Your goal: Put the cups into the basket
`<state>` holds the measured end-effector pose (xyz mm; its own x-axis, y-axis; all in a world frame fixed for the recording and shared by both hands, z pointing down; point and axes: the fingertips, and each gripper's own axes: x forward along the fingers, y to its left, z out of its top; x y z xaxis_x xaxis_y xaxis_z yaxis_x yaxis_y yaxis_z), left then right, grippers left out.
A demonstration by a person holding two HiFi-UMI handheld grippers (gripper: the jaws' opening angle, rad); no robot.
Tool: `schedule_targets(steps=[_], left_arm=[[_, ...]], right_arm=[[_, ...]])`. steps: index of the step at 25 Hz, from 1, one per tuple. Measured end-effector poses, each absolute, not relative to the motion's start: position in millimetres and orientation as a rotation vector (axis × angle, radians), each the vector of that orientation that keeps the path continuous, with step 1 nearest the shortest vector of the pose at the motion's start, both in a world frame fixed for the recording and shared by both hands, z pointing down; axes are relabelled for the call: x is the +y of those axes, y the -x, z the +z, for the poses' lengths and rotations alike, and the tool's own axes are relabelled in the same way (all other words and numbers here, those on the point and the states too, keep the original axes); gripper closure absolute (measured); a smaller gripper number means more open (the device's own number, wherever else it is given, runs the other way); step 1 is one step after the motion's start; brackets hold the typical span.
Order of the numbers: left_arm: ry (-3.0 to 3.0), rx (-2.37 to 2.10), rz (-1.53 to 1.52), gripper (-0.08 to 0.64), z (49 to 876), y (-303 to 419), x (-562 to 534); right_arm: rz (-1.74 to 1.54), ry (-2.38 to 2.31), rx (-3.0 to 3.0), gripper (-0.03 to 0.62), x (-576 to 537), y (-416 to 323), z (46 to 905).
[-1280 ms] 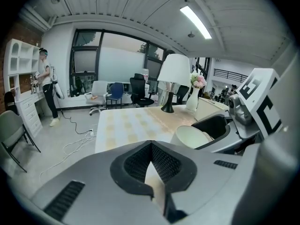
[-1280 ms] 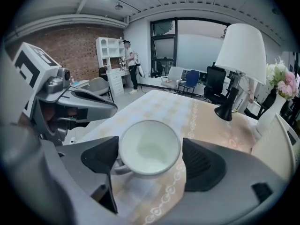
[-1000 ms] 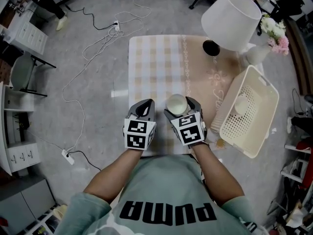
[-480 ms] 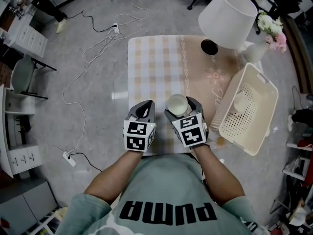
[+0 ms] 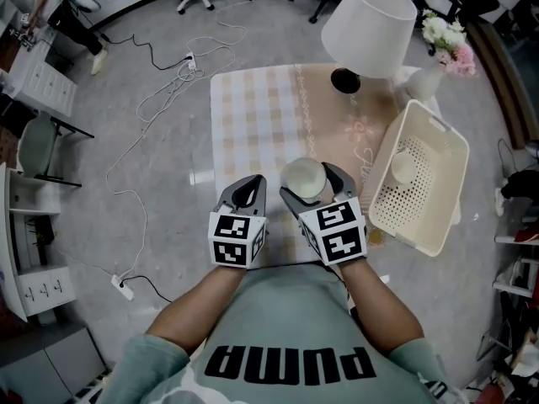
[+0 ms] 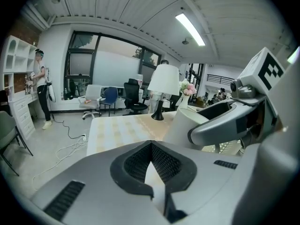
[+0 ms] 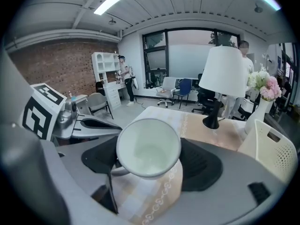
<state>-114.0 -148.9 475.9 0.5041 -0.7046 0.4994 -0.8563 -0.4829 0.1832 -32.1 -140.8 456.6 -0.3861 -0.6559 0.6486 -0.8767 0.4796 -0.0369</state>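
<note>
We hold a white cup (image 7: 148, 146) pinched in the right tongs (image 5: 310, 188), over the near edge of the cloth-covered surface (image 5: 253, 116). Compared with a second ago, these tongs look slightly higher and closer to us, so we judge the cup is lifted clear and ready to carry. The left tongs (image 5: 244, 194) are pressed together and empty, just to its left. The basket (image 5: 438, 200) sits to the right, apart from the cup, with another cup (image 5: 402, 168) already inside. Its left wall stands in the way, so the cup must pass over it. A lamp (image 5: 368, 23) and a vase of flowers (image 5: 425, 78) stand at the far right, off that path.
</note>
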Motion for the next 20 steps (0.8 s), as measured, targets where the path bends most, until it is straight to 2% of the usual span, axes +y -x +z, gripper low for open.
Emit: schedule_targets(steps=[8, 20], left_arm=[[-2.422, -1.181, 0.456, 0.558, 446, 72, -145], [-2.577, -0.973, 0.429, 0.558, 413, -23, -132]], right_arm=[[0.509, -1.338, -2.178, 0.193, -125, 3, 415], [0.544, -1.56, -2.106, 0.193, -100, -86, 385]])
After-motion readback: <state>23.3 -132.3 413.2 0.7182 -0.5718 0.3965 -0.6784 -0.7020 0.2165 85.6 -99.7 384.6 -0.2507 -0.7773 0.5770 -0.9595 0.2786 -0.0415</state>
